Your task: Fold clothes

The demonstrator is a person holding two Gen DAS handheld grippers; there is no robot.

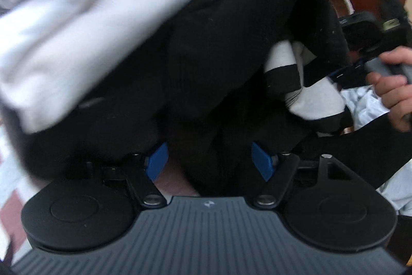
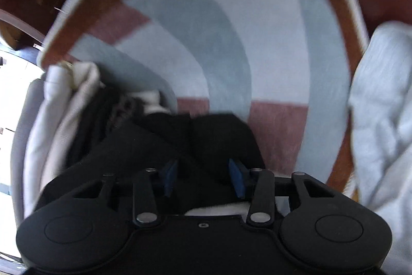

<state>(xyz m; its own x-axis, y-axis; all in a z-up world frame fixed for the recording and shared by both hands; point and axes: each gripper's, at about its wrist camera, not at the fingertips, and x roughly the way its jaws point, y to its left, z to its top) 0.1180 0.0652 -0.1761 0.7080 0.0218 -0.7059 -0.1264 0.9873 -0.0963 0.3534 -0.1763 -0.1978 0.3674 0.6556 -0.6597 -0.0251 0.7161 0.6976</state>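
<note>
— What is seen at the left gripper [image 1: 209,161]?

— Its two blue pads [image 1: 156,161] are held spread apart, and a bundle of black clothing [image 1: 206,63] is bunched between and above them. Whether the cloth is actually pressed by either pad cannot be told, since the picture is blurred there.

— And what is lying with the black cloth?

— A folded white garment [image 1: 85,25] is laid on top of it to the left, and a black-and-white striped piece [image 1: 298,84] is tucked against it on the right. Further right a hand [image 1: 394,89] is seen wrapped around the handle of the right gripper [image 1: 360,38] (only its dark body is shown in this view).

— How is the right gripper [image 2: 203,175] set?

— Its pads are also held wide apart, with black cloth [image 2: 180,135] lying between them; no pinch can be made out. The cloth is rested on a rug [image 2: 231,43] patterned in pale blue, white and dusty red, edged by a brown band. White folded fabric [image 2: 64,99] is stacked at the left, and a light grey garment [image 2: 381,107] is heaped at the right edge.
</note>
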